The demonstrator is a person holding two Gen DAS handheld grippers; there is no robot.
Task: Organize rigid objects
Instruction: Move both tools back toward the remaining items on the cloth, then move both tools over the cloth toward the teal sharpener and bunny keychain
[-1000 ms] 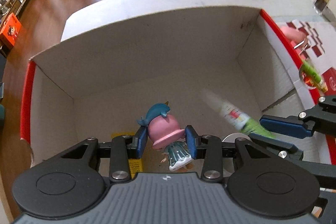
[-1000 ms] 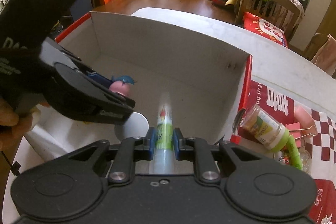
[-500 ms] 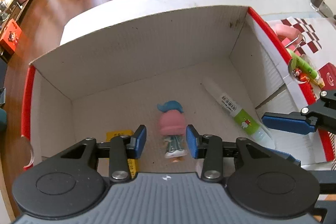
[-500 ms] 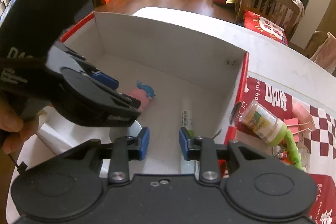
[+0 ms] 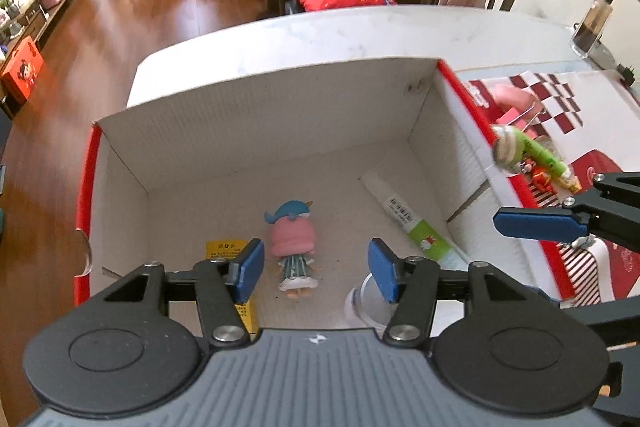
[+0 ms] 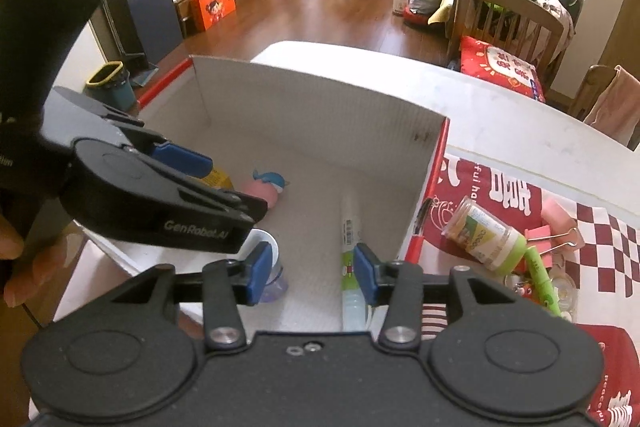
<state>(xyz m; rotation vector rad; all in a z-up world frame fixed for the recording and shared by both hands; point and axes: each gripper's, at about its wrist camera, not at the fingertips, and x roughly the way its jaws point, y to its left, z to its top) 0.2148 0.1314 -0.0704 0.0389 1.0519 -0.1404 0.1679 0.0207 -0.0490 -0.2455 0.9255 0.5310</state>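
A white bench (image 5: pixel 320 39) stood in a living room with a dark wooden floor, and on it sat an open cardboard box (image 5: pixel 260 131) with red outer edges. The left tongs (image 5: pixel 316 269) hung above the box floor, their jaws opening and gripping nothing; the pink figurine (image 5: pixel 294 245) with a blue cap lay flat on the box floor between and below the blue pads, clear of both. A yellow card (image 5: pixel 225 247) lay just left of those tongs, and a clear cup (image 5: pixel 370 301) just below their right pad. The right tongs (image 6: pixel 307 273) were likewise opening and empty, with the white and green tube (image 6: pixel 350 251) lying lengthwise on the box floor beneath them, beside the right pad. Right of the right tongs, outside the box, a green-lidded jar (image 6: pixel 486 235) lay on its side on a red checked cloth (image 6: pixel 600 227).
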